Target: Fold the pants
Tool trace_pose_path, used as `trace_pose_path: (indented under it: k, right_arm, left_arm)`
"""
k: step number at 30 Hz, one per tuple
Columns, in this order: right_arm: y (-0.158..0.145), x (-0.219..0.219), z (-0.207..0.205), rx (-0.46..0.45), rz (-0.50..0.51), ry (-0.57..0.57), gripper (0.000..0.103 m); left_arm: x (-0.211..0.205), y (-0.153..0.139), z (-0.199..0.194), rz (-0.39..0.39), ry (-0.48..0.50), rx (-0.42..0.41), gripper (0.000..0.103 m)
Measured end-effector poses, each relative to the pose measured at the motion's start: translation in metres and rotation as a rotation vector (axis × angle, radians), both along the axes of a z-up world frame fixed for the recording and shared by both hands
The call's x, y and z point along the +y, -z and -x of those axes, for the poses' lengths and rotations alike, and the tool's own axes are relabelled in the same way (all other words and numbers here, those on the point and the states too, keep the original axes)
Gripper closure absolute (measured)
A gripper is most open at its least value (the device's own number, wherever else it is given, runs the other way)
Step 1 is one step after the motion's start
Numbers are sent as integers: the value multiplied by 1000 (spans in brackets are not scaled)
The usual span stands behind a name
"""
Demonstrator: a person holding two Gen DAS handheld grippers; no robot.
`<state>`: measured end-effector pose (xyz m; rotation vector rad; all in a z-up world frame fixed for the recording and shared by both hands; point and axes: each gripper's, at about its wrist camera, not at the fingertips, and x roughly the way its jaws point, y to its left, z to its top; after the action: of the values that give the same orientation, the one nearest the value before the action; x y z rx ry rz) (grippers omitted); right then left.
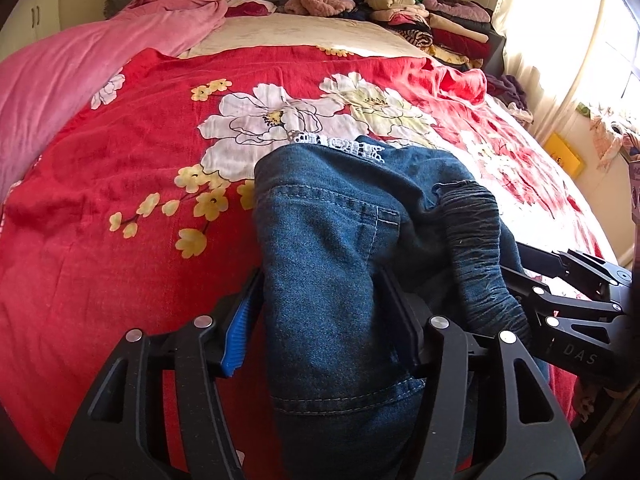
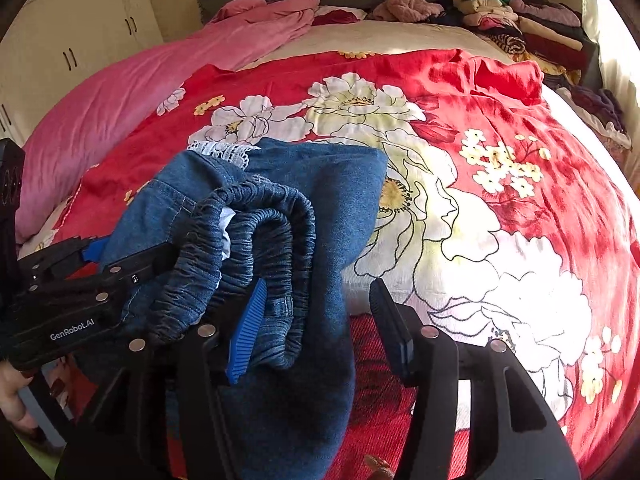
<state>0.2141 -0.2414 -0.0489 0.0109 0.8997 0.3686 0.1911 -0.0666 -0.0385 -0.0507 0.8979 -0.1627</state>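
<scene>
Blue jeans point(image 1: 328, 240) lie folded in a bundle on the red flowered bedspread point(image 1: 120, 160), with white lace trim point(image 1: 340, 144) at their far edge. Their dark gathered waistband point(image 1: 476, 240) curls up on the right. My left gripper point(image 1: 324, 320) is open and straddles the denim, pads at its sides. In the right wrist view the jeans point(image 2: 340, 200) and looped waistband point(image 2: 260, 232) lie against the blue pad of my right gripper point(image 2: 320, 328). That gripper is open, with a gap to its other pad over the bedspread point(image 2: 520, 120).
A pink blanket point(image 1: 60, 80) is heaped along the left of the bed. Stacks of folded clothes point(image 1: 440, 20) sit at the far right by the headboard. Cupboard doors point(image 2: 60, 40) stand to the left. A person's hand point(image 2: 12, 392) holds the left gripper's handle.
</scene>
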Motion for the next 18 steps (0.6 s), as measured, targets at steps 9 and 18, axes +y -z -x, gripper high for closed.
trace_pose_path:
  k: [9,18]
  right_arm:
    - [-9,0,10,-26,19,8,50]
    - [-19,-12,21,-54,11,46,50]
  left_arm:
    - [1,-4,3,0,-1,-4,46]
    - [7,-13,12,-6,-19,-22,29]
